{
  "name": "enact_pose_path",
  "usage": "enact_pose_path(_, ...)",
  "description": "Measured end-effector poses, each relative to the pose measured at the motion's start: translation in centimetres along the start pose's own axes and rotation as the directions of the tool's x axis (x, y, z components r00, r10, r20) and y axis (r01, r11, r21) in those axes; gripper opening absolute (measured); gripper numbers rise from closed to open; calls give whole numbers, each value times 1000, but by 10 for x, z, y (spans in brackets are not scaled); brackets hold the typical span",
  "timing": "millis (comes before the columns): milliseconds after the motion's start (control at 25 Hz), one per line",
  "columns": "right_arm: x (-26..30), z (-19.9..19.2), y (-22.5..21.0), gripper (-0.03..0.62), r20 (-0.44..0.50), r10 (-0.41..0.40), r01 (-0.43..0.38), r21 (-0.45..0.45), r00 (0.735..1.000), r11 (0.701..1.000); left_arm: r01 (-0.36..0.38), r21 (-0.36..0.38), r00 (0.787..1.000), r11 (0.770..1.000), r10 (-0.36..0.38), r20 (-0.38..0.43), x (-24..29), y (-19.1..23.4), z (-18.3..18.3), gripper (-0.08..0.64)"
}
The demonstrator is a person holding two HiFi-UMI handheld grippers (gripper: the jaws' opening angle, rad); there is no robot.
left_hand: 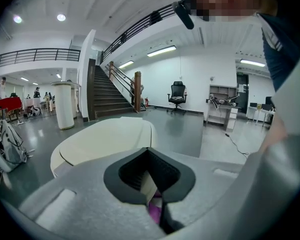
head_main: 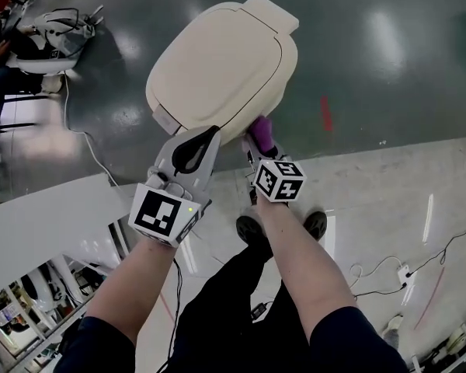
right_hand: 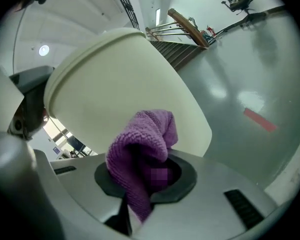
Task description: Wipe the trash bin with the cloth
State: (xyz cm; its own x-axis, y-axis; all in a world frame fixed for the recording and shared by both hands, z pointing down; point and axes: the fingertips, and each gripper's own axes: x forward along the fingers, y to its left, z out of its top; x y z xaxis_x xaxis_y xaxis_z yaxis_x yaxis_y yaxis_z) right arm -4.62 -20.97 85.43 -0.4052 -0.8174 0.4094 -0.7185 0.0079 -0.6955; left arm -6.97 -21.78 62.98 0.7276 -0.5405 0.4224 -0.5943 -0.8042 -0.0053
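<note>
Right hand-held gripper (head_main: 256,151): clenched on one purple cloth (right_hand: 140,145). The cloth bunches up out of the jaws and presses against the cream side wall of the bin (head_main: 217,61), under the lid's near edge. In the head view only a small purple bit shows between the gripper and the bin.

Left hand-held gripper (head_main: 206,141): jaws together, nothing grasped. A thin slit between the pads shows a sliver of cream and purple behind. Its tip sits at the bin's near rim, just beside the right one; can't tell if it touches.

Two marker cubes, one per gripper: left (head_main: 165,212), right (head_main: 279,179). Two forearms, bare, with dark sleeves at the elbows.

One bin, cream, lid (head_main: 227,53) closed, standing on the dark glossy floor (head_main: 388,45) just ahead of the person. Two dark shoes (head_main: 252,231) below the grippers, on the lighter strip of floor.

One red mark (head_main: 325,113) on the floor right of the bin. One white cable (head_main: 85,134) trails off to the left.

Left gripper view, background: one staircase (left_hand: 102,96), one white pillar (left_hand: 65,105), one black office chair (left_hand: 177,91), all well apart from the bin.
</note>
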Motion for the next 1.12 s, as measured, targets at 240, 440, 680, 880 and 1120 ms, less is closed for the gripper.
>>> enact_pose_path(240,35,-60,-43,75,-94,-61,60,-12,994,998,7,9,999,1000,-7,47,0,0,4,-3)
enact_pose_path(440,54,-94,-63,75,-158,-95,94,-12,983,995,3,-6,999,1000,-3,52,-4,1,-2,-3)
enact_pose_path(680,47,-92,-47,75,-187,-78,73,-35,979,997,0,-23,1000,1000,0,25,-5,2,-5,-3)
enact_pose_path(880,20,-63,3,75,-180,-24,18,-32,983,999,-27,-44,999,999,28,17,-22,-1,1,-3)
enact_pose_path(1120,-17,-16,68,75,-155,34,-39,-31,987,999,-80,-76,997,994,81,14,-69,-6,33,-3)
